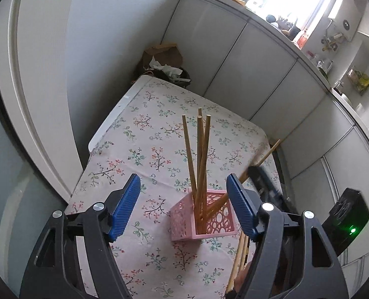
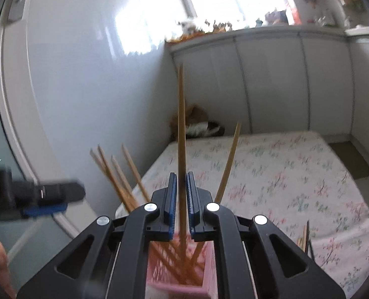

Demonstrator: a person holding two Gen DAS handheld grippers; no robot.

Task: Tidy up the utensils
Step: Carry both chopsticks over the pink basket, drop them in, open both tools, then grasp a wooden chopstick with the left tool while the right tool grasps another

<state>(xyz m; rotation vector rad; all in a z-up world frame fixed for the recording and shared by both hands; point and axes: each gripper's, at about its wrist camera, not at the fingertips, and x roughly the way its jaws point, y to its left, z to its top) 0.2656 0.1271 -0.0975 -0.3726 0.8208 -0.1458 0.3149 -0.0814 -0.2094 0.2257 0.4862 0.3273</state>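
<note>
A pink lattice basket [image 1: 216, 220] stands on the flowered tablecloth [image 1: 144, 134] with several wooden chopsticks [image 1: 200, 154] upright in it. My left gripper [image 1: 183, 178] is open just short of the basket, its blue pads [image 1: 125, 206] touching nothing. My right gripper [image 2: 182, 199] is shut on one chopstick [image 2: 182, 129], which stands nearly upright with its lower end inside the basket [image 2: 179, 285]. In the left wrist view, the right gripper [image 1: 255, 172] comes in from the right with that chopstick slanting. The left gripper [image 2: 49, 194] shows blurred at the left of the right wrist view.
More loose chopsticks [image 1: 239, 256] lie on the cloth beside the basket, seen again as loose chopsticks [image 2: 304, 239] at the right. A paper bag with rubbish [image 1: 164, 59] sits past the table's far end. White cabinets [image 1: 234, 62] run behind it, and a door frame [image 1: 17, 79] stands to the left.
</note>
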